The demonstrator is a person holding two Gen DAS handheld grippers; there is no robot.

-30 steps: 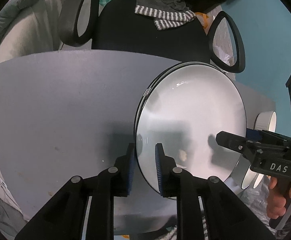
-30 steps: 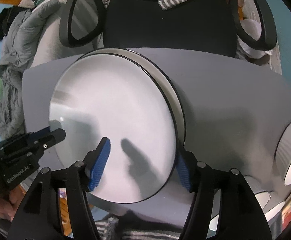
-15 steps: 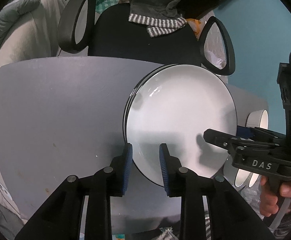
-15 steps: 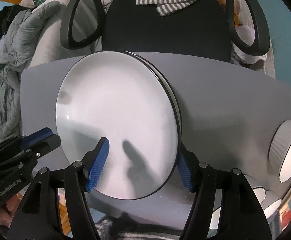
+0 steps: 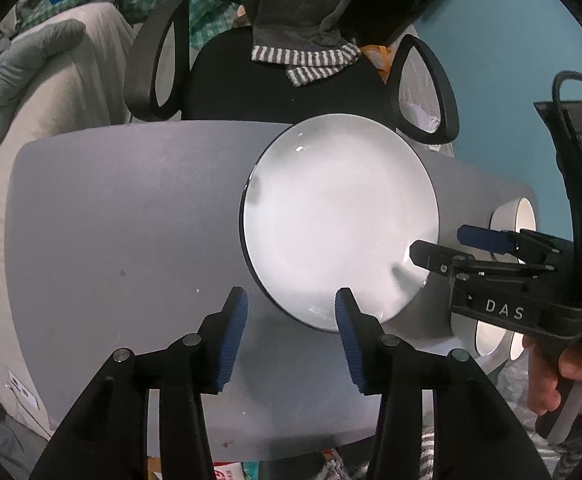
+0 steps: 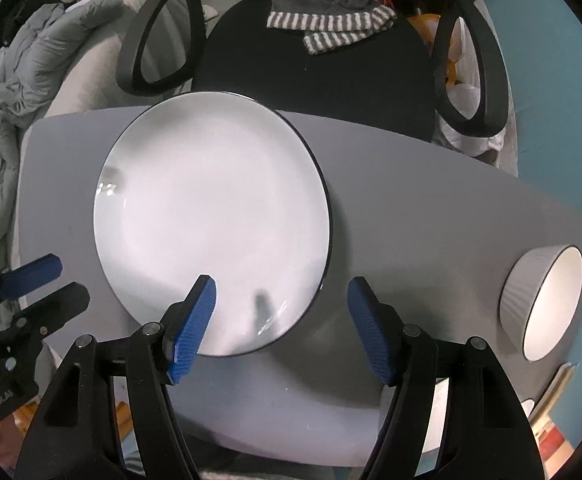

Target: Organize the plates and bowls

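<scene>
Plate (image 5: 341, 220): white with a thin dark rim, lying flat on the grey table (image 5: 123, 232). In the left wrist view it sits toward 2 o'clock from the table's middle; in the right wrist view (image 6: 211, 224) it sits toward 10 o'clock, its far edge at the table's far edge.

Left gripper (image 5: 291, 320): pointing down, jaws opening. The plate's near rim shows between the blue pads (image 5: 233, 328), but neither pad presses on it; nothing is held.

Right gripper (image 6: 281, 318): pointing down, jaws opening and set wide. Its left pad (image 6: 193, 320) stands over the plate's near edge and its right pad clear of the rim at 4 o'clock; nothing is held. In the left wrist view this gripper (image 5: 487, 248) enters from 3 o'clock, carried by a hand (image 5: 551, 376).

Bowl (image 6: 543, 304): white, ribbed outside, dark-rimmed, near the table's 3 o'clock edge, well apart from the plate.

Office chair (image 6: 315, 64): black, behind the table at 12 o'clock, with a striped-cuff garment (image 6: 331, 28) draped on it.
</scene>
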